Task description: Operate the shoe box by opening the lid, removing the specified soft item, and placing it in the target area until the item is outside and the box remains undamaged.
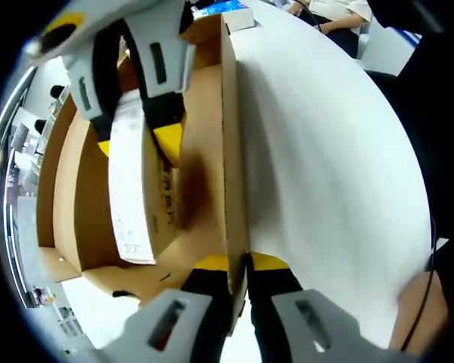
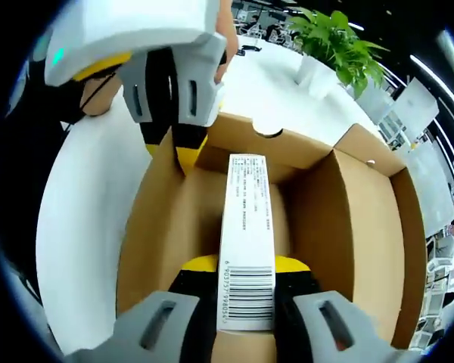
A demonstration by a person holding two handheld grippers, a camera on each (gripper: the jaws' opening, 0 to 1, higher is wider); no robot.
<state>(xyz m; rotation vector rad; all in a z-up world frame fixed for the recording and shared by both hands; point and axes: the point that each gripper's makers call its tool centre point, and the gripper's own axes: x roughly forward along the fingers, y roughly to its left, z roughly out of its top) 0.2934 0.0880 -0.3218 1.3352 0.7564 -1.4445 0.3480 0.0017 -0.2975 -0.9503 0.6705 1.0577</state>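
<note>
Left gripper [image 1: 240, 266], bottom centre of the left gripper view, clamps the side wall of the open brown cardboard shoe box [image 1: 231, 151]. Right gripper [image 2: 246, 266] clamps a slim white carton [image 2: 246, 227] inside the box; its barcode reads 6 903757 998054.

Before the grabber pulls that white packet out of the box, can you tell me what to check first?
1. Box lid open: ok, the cardboard box is open on top.
2. Right gripper shut on the white packet: ok.
3. Left gripper pinching the box wall to steady it: ok.
4. Packet free of the walls: ok, gaps show both sides.
5. Room on the white table: ok, bare beside the box.
6. Box undamaged: cannot tell.
</note>
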